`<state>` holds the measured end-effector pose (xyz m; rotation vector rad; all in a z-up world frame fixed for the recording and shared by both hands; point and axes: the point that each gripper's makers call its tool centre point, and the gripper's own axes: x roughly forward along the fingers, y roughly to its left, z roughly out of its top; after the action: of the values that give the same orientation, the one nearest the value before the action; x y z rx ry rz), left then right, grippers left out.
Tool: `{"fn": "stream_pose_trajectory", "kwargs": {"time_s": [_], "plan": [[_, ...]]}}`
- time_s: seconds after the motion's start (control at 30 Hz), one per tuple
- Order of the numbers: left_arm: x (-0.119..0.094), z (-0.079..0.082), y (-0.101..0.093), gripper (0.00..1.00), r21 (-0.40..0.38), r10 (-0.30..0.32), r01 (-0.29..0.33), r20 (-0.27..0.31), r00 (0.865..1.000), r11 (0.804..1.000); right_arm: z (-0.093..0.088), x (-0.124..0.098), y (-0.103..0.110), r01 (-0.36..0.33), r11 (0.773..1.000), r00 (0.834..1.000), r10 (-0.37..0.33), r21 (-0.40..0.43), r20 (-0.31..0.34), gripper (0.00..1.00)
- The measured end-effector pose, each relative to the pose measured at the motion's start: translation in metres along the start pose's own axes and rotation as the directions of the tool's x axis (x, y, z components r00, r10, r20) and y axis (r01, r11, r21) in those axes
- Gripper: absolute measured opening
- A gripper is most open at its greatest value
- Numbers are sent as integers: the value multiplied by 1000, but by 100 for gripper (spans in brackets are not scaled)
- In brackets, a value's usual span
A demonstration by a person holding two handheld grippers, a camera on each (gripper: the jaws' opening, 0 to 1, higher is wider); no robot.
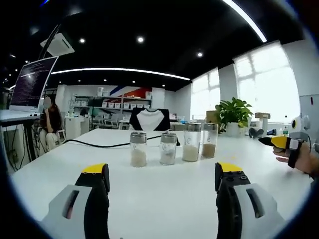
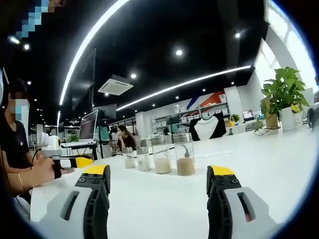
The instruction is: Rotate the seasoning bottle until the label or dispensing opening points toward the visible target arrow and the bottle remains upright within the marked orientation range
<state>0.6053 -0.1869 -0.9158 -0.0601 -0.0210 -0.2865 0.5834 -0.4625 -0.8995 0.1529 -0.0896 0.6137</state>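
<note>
- Left gripper view looks across a white table (image 1: 164,194) at four seasoning bottles standing upright in a loose row, well ahead of the jaws.
- From that side they read as the far-left bottle (image 1: 138,149), a second bottle (image 1: 168,148) just beside it, a third bottle (image 1: 191,142) and a fourth bottle (image 1: 210,141).
- Each bottle is clear glass with a metal cap and a pale or tan powder in its lower part.
- Left gripper (image 1: 162,177) is spread wide with nothing between the jaws, which sit low over the table and short of the row.
- Right gripper (image 2: 158,179) is likewise spread and empty, facing the same row from the other side, where the nearest bottle (image 2: 184,154) holds tan powder.
- At the right edge of the left gripper view a hand carries the other gripper, apart from the bottles.
- No target arrow or marked range can be made out on the table, and no label is legible at this distance.
- As I judge it, the task has not begun: no bottle is touched, so choosing one, gripping it and turning it all remain.
- A potted plant (image 1: 233,113) stands behind the row.
</note>
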Motion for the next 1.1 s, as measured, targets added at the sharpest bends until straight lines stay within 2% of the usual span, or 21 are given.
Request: {"fn": "stream_pose_trajectory", "kwargs": {"time_s": [0.03, 0.1, 0.2, 0.27, 0.4, 0.53, 0.67, 0.77, 0.83, 0.93, 1.03, 1.1], "plan": [[0, 1, 3, 93, 63, 21, -20, -12, 1000, 998, 0, 0, 0, -1, 1000, 1000, 1, 0, -1, 80], [3, 3, 3, 93, 110, 39, -37, -13, 999, 993, 0, 0, 1, -6, 1000, 1000, 6, 6, 2, 80], [8, 8, -6, 92, 50, -10, 10, -15, 1000, 999, -1, 0, 0, -6, 1000, 1000, 6, 6, -3, 80], [11, 19, -13, 93, 54, -45, 45, -2, 999, 998, -1, 0, 1, -11, 1000, 1000, 11, 11, -1, 80], [20, 29, -8, 92, 81, -44, 45, -11, 999, 996, 1, -1, 2, -18, 1000, 1000, 18, 23, 9, 79], [29, 41, 1, 91, 52, -39, 38, 14, 999, 998, 1, -1, 4, -24, 999, 1000, 23, 28, 10, 79], [40, 50, 15, 91, 46, -3, 0, 53, 999, 999, 1, -1, 4, -25, 999, 1000, 25, 23, 10, 79], [45, 54, 18, 92, 26, 6, -7, 37, 999, 1000, 6, -1, 8, -50, 998, 998, 48, 45, 40, 79], [49, 59, 17, 91, 41, 0, -2, 47, 999, 999, 5, -1, 8, -51, 998, 998, 49, 46, 33, 79], [65, 58, 23, 91, 95, 22, -23, 15, 1000, 995, 3, 0, 10, -55, 998, 998, 55, 41, 21, 79], [77, 54, 30, 89, 100, 35, -34, -6, 999, 994, 1, 1, 14, -62, 998, 998, 62, 27, 13, 79], [83, 48, 45, 87, 148, 121, -116, -24, 992, 982, 0, 1, 15, -62, 998, 998, 62, 14, 5, 78]]}}
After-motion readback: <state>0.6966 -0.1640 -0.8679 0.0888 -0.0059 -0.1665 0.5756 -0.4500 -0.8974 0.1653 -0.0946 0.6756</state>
